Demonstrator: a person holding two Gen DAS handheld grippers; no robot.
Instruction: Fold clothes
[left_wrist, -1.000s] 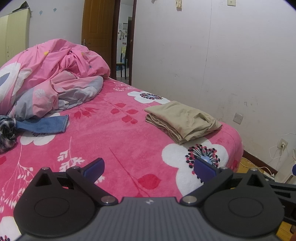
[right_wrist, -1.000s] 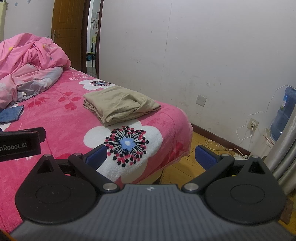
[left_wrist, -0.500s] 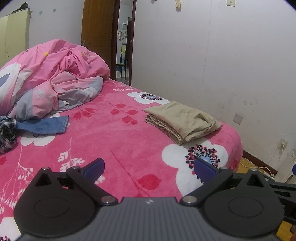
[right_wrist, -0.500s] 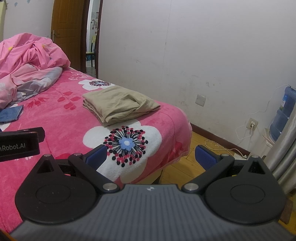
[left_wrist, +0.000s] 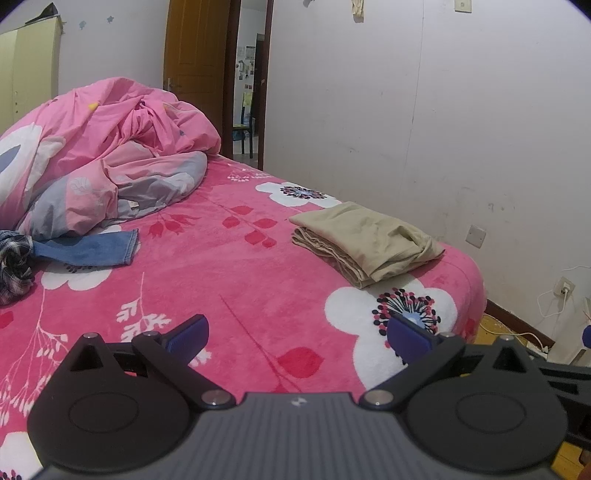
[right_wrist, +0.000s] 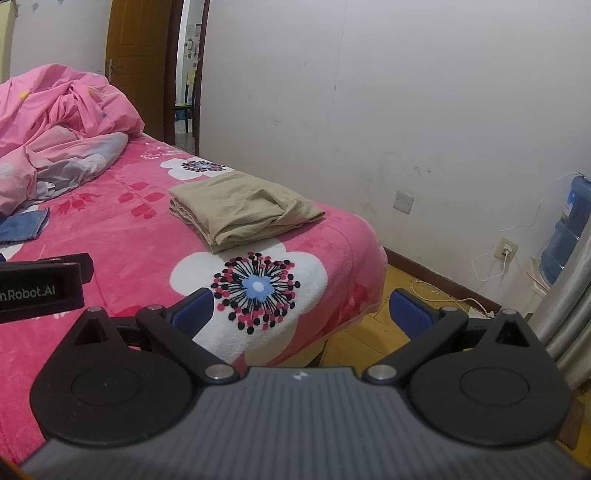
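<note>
The folded beige garment lies flat on the bed, on its pink floral blanket, near the bed's corner by the white wall. A large white flower print with a dark, dotted centre sits just in front of the garment on the near side. Past the garment, toward the head of the bed, a crumpled pink duvet is heaped up. Well apart from the garment across the blanket lies a piece of blue denim, its far end tucked at the duvet's edge, with a dark plaid cloth touching its other end.

The left gripper hovers over the blanket short of the garment, its blue-padded fingers spread wide with nothing between them. The right gripper hangs over the bed's near corner (half over blanket, half over the wooden floor), also spread wide and empty, the garment lying beyond it. In the right wrist view the left gripper's black body shows at the edge, short of the garment. A blue water bottle stands by the wall, beyond the bed's corner.
</note>
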